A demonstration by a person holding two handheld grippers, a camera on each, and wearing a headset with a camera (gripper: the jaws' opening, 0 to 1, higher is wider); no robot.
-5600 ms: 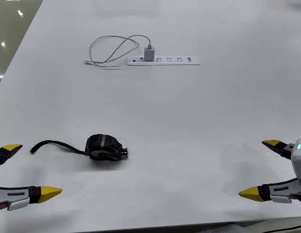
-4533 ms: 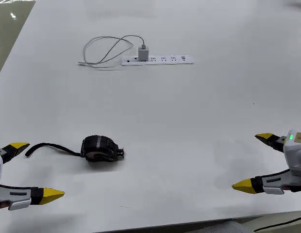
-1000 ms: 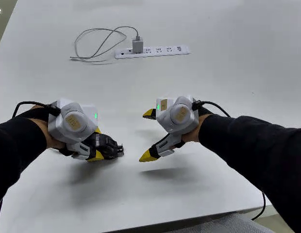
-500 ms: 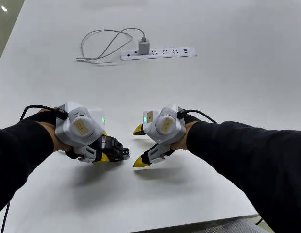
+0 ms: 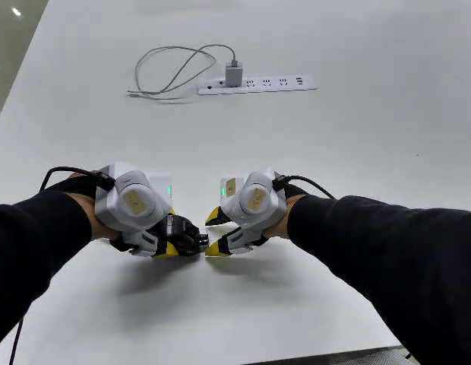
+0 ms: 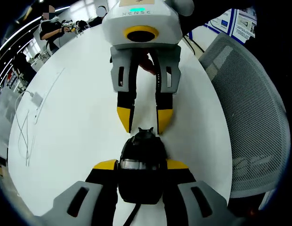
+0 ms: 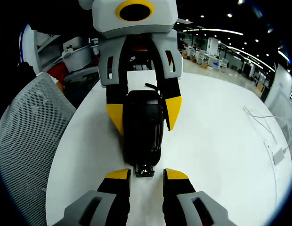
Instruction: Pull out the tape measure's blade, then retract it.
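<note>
A black tape measure (image 5: 185,233) rests on the white table (image 5: 334,137), and my left gripper (image 5: 175,237) is shut on its case. In the left gripper view the case (image 6: 141,160) sits between my yellow tips, its blade hook (image 6: 146,132) pointing away from me. My right gripper (image 5: 213,232) faces it from the right, open, its tips on either side of the hook. In the right gripper view the hook (image 7: 145,170) lies between my right gripper's (image 7: 147,174) tips with small gaps. The left gripper (image 7: 143,113) grips the case (image 7: 143,127) beyond it.
A white power strip (image 5: 258,82) with a plugged charger and looped cable (image 5: 171,72) lies at the far side. The table's front edge runs just below my arms. A grey mesh chair (image 6: 249,117) stands beside the table.
My right gripper has moved left up to the tape measure and its jaws have narrowed around the hook. The left gripper keeps its hold on the case.
</note>
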